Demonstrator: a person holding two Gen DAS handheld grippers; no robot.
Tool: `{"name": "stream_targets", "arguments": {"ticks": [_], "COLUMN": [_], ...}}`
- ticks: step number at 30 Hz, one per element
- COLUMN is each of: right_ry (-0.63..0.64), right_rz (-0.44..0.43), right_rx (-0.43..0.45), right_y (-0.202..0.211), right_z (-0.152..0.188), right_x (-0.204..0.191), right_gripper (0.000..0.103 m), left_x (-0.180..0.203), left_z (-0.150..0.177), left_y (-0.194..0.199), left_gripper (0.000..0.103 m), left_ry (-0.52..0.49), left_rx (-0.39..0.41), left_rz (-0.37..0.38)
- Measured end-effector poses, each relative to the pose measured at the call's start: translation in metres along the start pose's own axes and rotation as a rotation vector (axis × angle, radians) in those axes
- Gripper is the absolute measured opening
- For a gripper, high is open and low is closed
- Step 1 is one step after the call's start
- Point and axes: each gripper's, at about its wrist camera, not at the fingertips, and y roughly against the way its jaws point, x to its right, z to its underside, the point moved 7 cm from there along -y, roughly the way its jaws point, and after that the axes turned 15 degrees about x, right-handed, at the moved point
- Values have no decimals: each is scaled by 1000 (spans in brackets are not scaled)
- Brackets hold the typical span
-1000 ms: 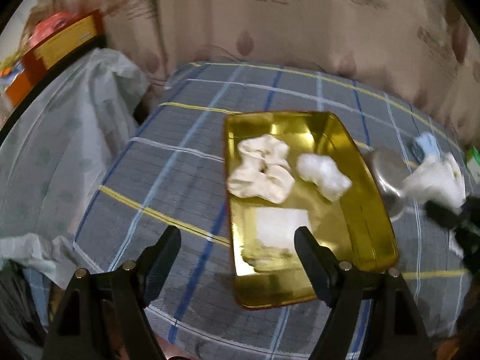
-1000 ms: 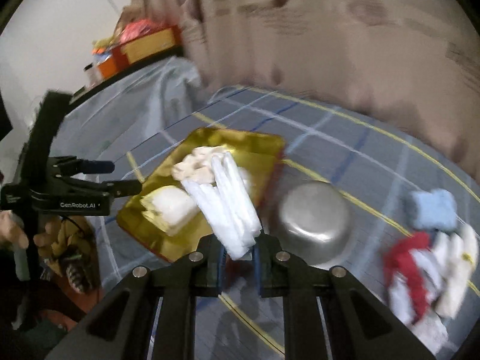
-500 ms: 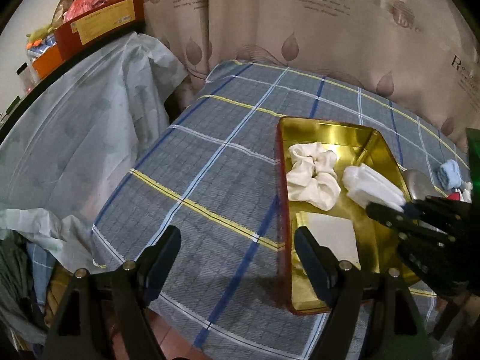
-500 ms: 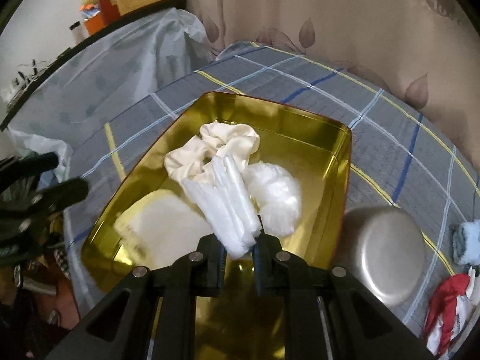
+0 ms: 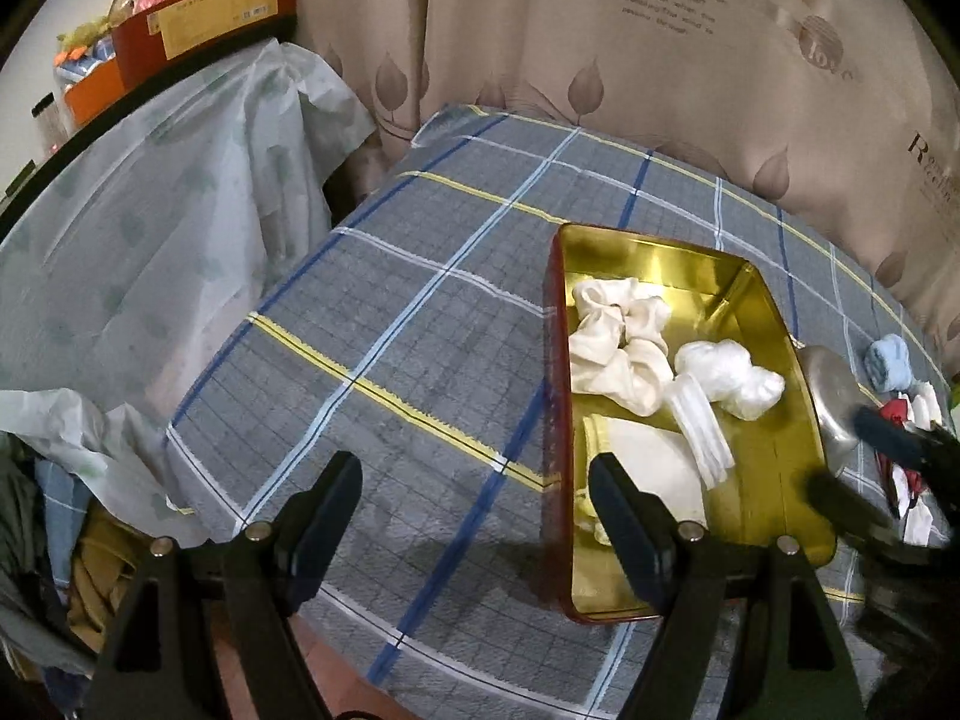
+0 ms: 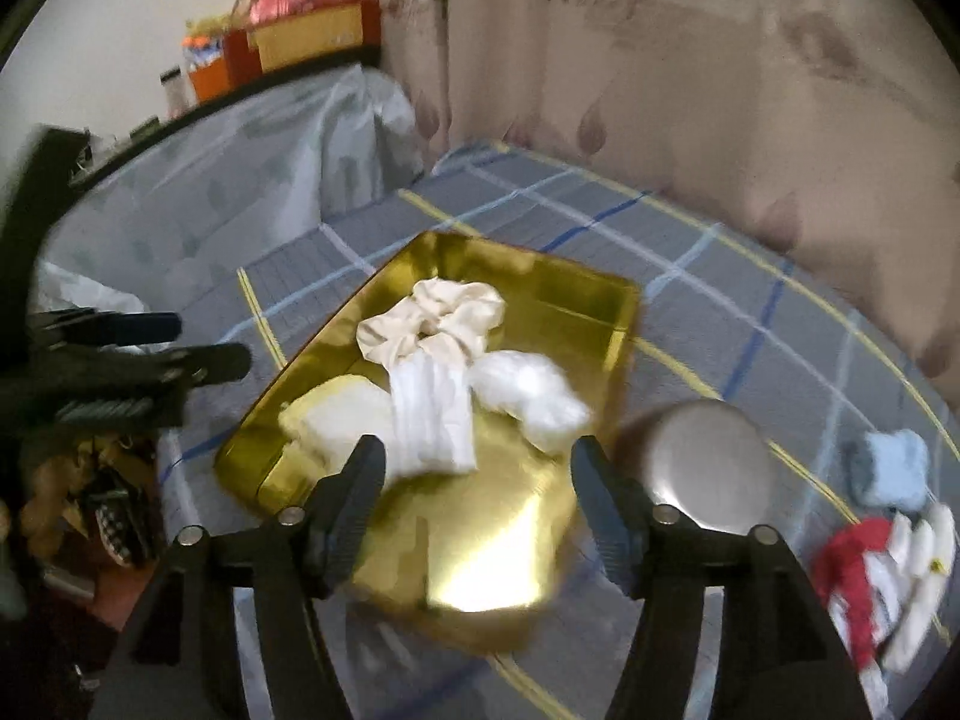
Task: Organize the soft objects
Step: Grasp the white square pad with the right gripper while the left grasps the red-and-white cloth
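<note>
Inspecting the gold tray (image 6: pixel 618 300), we found the right gripper (image 6: pixel 474 501) just opened, nothing between its jaws, the white pleated cloth (image 6: pixel 429 420) lying inside atop the folded pad (image 6: pixel 336 414). The left gripper (image 5: pixel 474 516) stood spread and empty. We judged the cloth could unfold over the rim, and the remaining pile (image 6: pixel 888 576) sat close to the steel bowl (image 6: pixel 708 456), liable to be knocked.

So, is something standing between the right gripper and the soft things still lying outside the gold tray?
Partly. The right gripper, jaws just opened and empty, hangs over the gold tray. The upturned metal bowl sits between the tray and the blue cloth and red-and-white pile. Passing above it looks clear.
</note>
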Motion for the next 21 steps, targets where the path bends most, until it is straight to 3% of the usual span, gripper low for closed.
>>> {"name": "stream_targets", "arguments": {"ticks": [4,12,16,18,21], "right_ry": [-62,-234,-362,-405,-440], "right_rz": [92,382,452,480,484], "right_rx": [43,30,20,3,2], "right_y": [48,122,140,143,143], "right_z": [8,50,77,90,104], "right_x": [48,196,250,270,287], "right_gripper": [68,72,74,86,86], "left_x": [7,36,59,71,95], "left_z": [0,2,1,-1,-2], "left_y": [2,7,11,12,13], "left_gripper": [80,80,80,80,80], "left_ry": [-17,-90,-152,-175,-214], "left_rx": [7,-5,-4,-1,-2], "left_rz": [1,29,37,52,73]}}
